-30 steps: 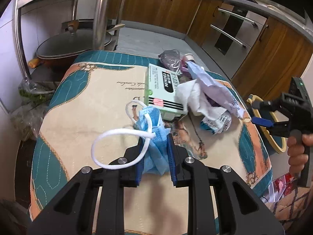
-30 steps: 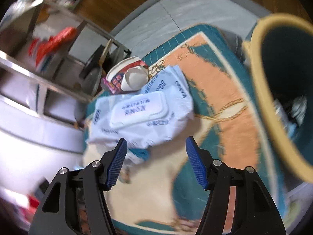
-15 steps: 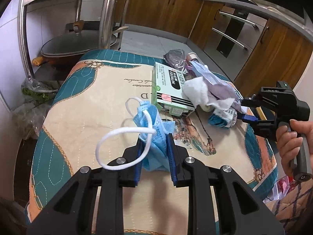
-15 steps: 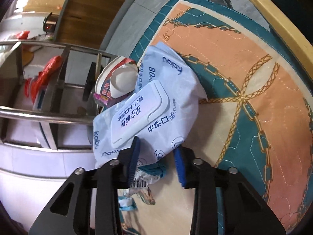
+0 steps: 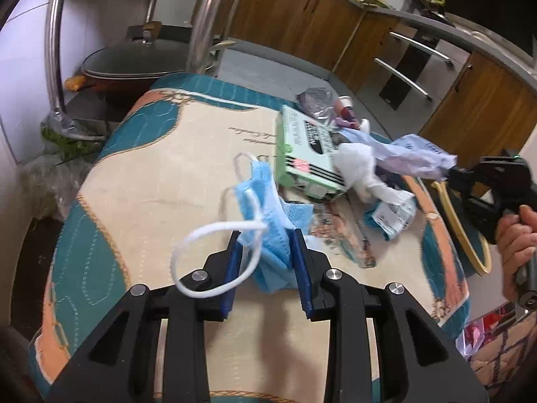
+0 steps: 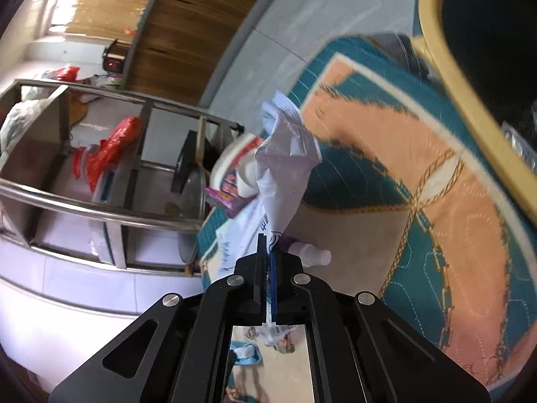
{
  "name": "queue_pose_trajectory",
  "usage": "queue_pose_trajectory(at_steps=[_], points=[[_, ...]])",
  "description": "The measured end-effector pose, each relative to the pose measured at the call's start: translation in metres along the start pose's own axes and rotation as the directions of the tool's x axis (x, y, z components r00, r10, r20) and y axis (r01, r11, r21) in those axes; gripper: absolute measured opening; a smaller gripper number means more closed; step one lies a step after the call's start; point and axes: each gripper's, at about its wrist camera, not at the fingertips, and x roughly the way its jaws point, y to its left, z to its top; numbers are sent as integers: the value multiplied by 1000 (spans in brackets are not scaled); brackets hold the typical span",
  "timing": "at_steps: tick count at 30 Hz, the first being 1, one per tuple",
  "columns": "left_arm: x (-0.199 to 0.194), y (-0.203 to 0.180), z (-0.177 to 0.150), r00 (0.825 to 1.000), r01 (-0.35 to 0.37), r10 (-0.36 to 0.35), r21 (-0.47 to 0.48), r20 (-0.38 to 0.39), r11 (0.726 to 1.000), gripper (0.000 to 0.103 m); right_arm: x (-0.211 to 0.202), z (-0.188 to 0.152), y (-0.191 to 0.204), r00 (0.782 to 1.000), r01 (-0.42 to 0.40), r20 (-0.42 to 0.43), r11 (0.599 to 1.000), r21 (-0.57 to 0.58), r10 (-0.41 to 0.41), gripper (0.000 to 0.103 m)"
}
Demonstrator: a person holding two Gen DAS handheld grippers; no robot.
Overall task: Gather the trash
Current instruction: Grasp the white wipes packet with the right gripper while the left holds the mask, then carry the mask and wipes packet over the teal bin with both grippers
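My left gripper [image 5: 266,238] is shut on a blue face mask [image 5: 265,208] with white ear loops, held just above the patterned table cloth [image 5: 161,181]. My right gripper [image 6: 268,245] is shut on the edge of a white wet-wipes pack [image 6: 285,168], which hangs stretched from its jaws; it shows in the left wrist view [image 5: 416,159] at the right, lifted off the table. More trash lies on the table: a green box [image 5: 303,154], crumpled white tissue [image 5: 359,164], a small wrapper [image 5: 392,213]. The yellow-rimmed bin [image 6: 470,77] is at the right.
A metal rack [image 6: 100,215] with a lidded wok [image 5: 134,63] stands beyond the table's far left corner. Wooden cabinets [image 5: 470,100] line the back. A paper bowl [image 6: 235,164] and a small white bottle [image 6: 312,255] lie at the table's far end.
My right gripper closed on the wet-wipes pack and lifted it off the table. My left gripper keeps hold of the mask, raised slightly.
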Motion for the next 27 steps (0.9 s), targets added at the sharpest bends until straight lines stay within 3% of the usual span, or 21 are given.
queue_pose_trajectory(at_steps=[6,11,19,27], points=[[-2,5,0,1000,4,-4,-23,-1,1000,28,-28,5,16,999,-7,53,996,-86,12,2],[-7,2,1,999,30,-30,-17,14,999,19,-49,9,24,996,-7,92,991,-133,20,2],[-21,-4,3,995,84,-83,-12,51,996,16,-83,11,36,992,23,126,974,-226,6,2],[-43,-23,10,990,83,-87,42,108,996,14,-116,8,43,987,57,161,956,-288,-10,2]])
